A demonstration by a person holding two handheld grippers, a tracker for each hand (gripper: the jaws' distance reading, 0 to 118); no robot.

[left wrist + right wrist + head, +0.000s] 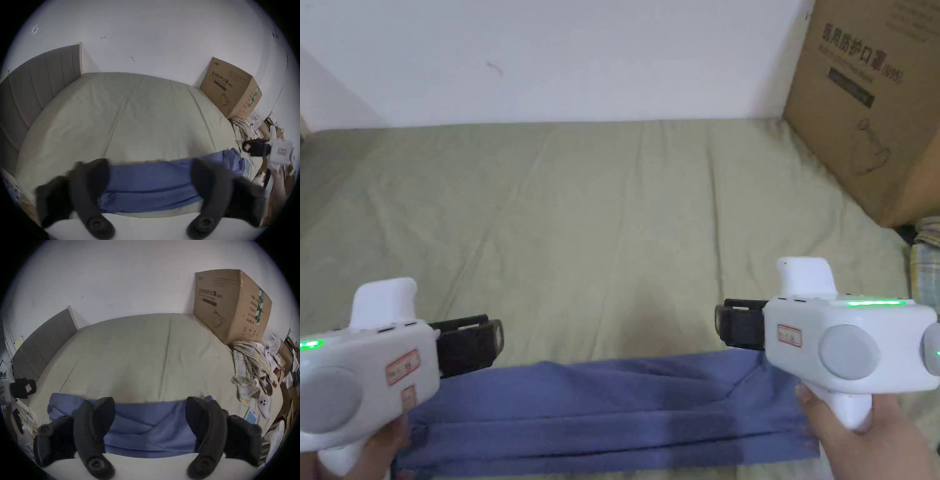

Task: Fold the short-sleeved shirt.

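Left tongs [495, 337] and right tongs [722, 325]: jaws spread wide, empty, hovering over either end of the blue short-sleeved shirt [612, 412]. Shirt: already a long layered band along the near edge of the bed [612, 219], cardboard box [875, 106] far right. Next, likely: pinch all layers at one end, lift low, lay over the other end, edges matched.
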